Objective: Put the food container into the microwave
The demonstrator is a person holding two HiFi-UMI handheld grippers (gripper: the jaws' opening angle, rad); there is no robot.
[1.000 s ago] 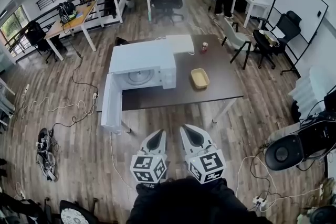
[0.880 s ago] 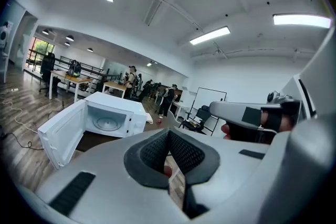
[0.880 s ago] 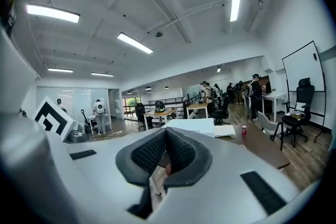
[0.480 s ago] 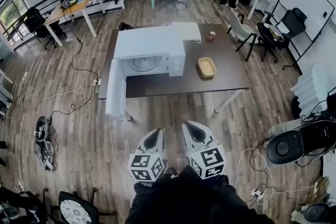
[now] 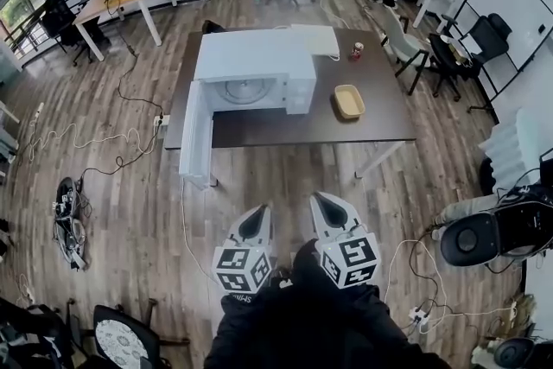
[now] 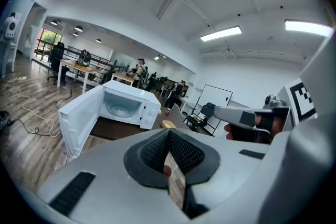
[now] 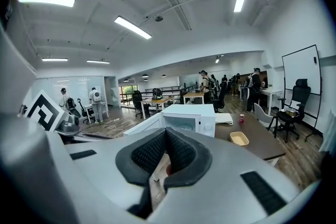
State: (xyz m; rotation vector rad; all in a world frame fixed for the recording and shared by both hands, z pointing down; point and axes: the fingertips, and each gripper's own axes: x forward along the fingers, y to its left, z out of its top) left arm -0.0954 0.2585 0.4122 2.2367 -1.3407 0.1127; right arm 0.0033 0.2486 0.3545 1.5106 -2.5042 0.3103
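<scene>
1. Food container [image 5: 349, 101] flat on the dark desk [image 5: 285, 130], just right of the microwave [image 5: 251, 65] and apart from it. Looks empty: shallow, tan, nothing showing inside.
2. Microwave door [image 5: 195, 134] swung wide to the left, out past the desk's near edge. Inside, only the glass turntable [image 5: 249, 92], no food.
3. Beyond the container, a red can [image 5: 357, 50] near the desk's far edge, and a flat white box [image 5: 315, 39] behind the microwave.
4. Left gripper [image 5: 257, 219] and right gripper [image 5: 325, 206] low and well short of the desk, both with fingers pressed together and holding nothing.
5. Task judged barely begun: approach first, then opening the fingers before any grasp.
6. Possible trouble from here:
   - arriving with fingers shut and shoving the container toward the desk edge;
   - pinching one thin rim and tipping the light container;
   - clipping the open door or the cavity's frame on the way in;
   - knocking over the can during the reach.
</scene>
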